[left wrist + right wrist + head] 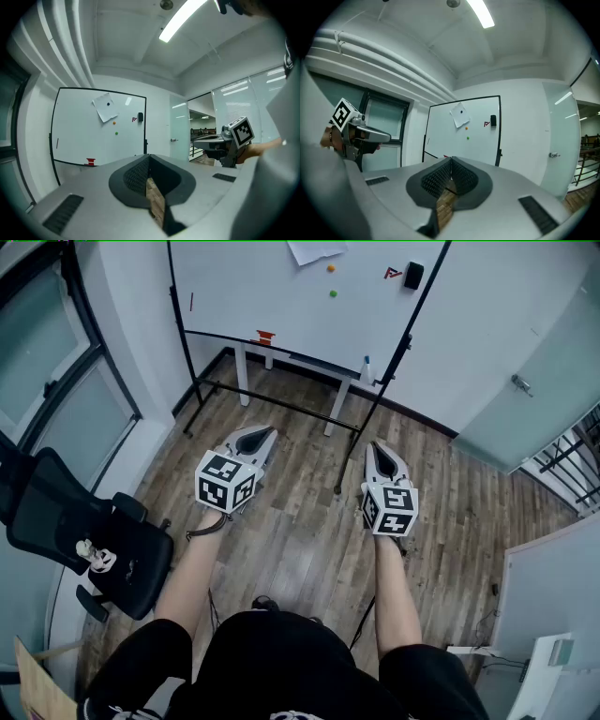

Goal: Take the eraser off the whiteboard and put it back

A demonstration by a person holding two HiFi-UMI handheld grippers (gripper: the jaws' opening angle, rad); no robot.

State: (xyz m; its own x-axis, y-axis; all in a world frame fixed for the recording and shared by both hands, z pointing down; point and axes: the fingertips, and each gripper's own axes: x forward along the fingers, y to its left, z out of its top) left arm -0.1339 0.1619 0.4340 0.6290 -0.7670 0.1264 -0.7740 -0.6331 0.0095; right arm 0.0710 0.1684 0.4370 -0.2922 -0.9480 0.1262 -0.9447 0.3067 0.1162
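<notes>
I stand on the wooden floor (300, 521) facing the whiteboard (281, 296), one tool in each hand, both held out in front of me at about the same height and pointing nearly level toward the board. My left tool (266, 431) has its jaws closed, tips meeting, with nothing between them. My right tool (378, 447) is closed too and also empty. The two tools are well apart from each other and well short of the board.

The eraser (412, 276), a small black block, sits on the whiteboard near its upper right corner, close to the black frame, with a small red mark (393, 273) just to its left. Neither tool touches it.

Further left on the board a sheet of paper (316, 251) hangs near the top edge, with an orange magnet (331, 268) under it and a green magnet (333, 293) below that. A small red object (264, 337) rests on the board's lower rail. A black office chair (84, 531) stands to my left by the window, and a glass door (525, 381) is off to the right.
</notes>
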